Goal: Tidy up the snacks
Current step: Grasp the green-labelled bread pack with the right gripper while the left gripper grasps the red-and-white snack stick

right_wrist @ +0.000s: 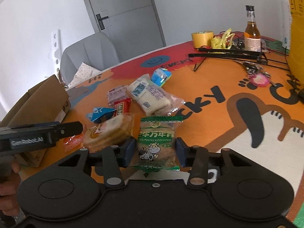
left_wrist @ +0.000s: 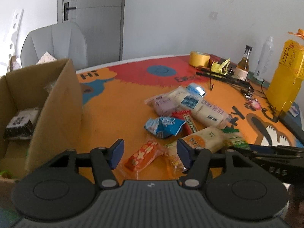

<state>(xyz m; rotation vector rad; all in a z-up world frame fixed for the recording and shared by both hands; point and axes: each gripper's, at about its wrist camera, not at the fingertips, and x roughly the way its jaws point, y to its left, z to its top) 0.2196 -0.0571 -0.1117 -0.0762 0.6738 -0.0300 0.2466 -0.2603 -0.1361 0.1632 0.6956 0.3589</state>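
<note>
Between the right gripper's [right_wrist: 155, 152] closed-in jaws a green biscuit packet [right_wrist: 156, 144] is clamped; an orange snack packet [left_wrist: 141, 156] is straddled untouched by the left gripper's [left_wrist: 149, 153] half-open jaws.

The green snack packet [right_wrist: 156, 145] was glossy plastic film with crimped ends. The orange wrapper [left_wrist: 141, 156] nearby shone likewise. The box [left_wrist: 55, 114] on the left was matt brown corrugated cardboard. The tabletop [left_wrist: 117, 102] wore a smooth printed covering. At the far right, the bottle [right_wrist: 252, 32] looked like clear glass, and the tape roll [right_wrist: 201, 38] papery yellow.
</note>
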